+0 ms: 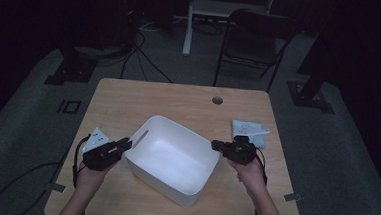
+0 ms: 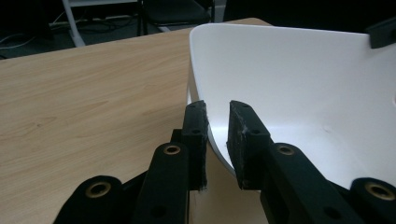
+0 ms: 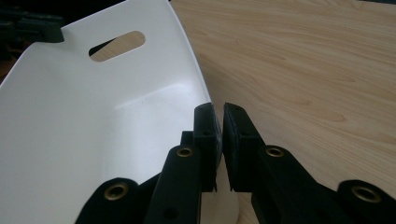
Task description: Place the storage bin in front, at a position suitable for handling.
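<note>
The white bin (image 1: 173,159) is pinched at opposite rims by the left tool (image 1: 124,144) and right tool (image 1: 216,145); both should be raised evenly off the worktop (image 1: 179,102).

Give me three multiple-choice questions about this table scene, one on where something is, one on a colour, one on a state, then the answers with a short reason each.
1. Where does the folded cloth lie?
A. inside the tub
B. on the table, beyond the right hand-held gripper
C. on the chair

2. What colour is the tub?
A. white
B. blue
C. black

3. How does the left hand-held gripper stand to the tub?
A. hovering well clear of it
B. lying open on the table
C. with one jaw on each side of the tub's rim

Answers:
1 B, the high view shows the cloth on the wooden table near its right edge, just past that gripper.
2 A, every view shows it white.
3 C, the left gripper view shows the rim running between the two jaws.
</note>
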The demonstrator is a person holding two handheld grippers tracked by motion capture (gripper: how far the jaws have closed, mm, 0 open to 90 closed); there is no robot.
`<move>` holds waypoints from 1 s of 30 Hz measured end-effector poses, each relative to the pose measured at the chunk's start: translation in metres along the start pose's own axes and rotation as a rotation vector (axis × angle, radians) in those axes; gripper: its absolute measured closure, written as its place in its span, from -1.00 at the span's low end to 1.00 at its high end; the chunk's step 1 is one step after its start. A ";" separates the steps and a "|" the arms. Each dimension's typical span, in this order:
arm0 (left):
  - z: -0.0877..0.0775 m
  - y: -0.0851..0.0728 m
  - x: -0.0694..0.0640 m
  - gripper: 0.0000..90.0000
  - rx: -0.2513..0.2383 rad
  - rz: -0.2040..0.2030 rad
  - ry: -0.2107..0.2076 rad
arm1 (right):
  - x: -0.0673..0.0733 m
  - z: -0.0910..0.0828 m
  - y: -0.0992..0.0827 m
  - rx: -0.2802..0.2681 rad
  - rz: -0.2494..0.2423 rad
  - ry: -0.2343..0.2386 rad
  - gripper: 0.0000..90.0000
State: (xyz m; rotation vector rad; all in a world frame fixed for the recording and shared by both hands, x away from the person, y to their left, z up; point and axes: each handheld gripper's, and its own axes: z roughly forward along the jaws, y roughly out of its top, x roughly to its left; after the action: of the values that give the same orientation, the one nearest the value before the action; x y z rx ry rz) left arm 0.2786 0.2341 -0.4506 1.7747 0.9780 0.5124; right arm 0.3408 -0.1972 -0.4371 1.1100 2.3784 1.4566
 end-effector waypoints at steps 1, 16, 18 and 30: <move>-0.001 0.000 0.000 0.77 -0.002 -0.004 -0.002 | -0.002 0.001 0.001 0.001 0.005 0.007 0.86; -0.008 -0.003 -0.015 0.74 0.011 0.000 -0.005 | -0.017 0.006 0.008 0.000 -0.005 0.043 0.85; -0.009 -0.003 -0.017 0.73 0.016 -0.003 -0.006 | -0.018 0.007 0.009 0.000 -0.007 0.038 0.84; -0.010 -0.004 -0.021 0.70 0.010 -0.024 -0.032 | -0.023 0.005 0.009 -0.010 0.037 0.053 0.65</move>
State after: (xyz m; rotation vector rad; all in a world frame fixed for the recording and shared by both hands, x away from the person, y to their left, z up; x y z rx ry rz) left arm 0.2577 0.2236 -0.4479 1.7732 0.9803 0.4634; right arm 0.3640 -0.2062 -0.4383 1.1329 2.3950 1.5269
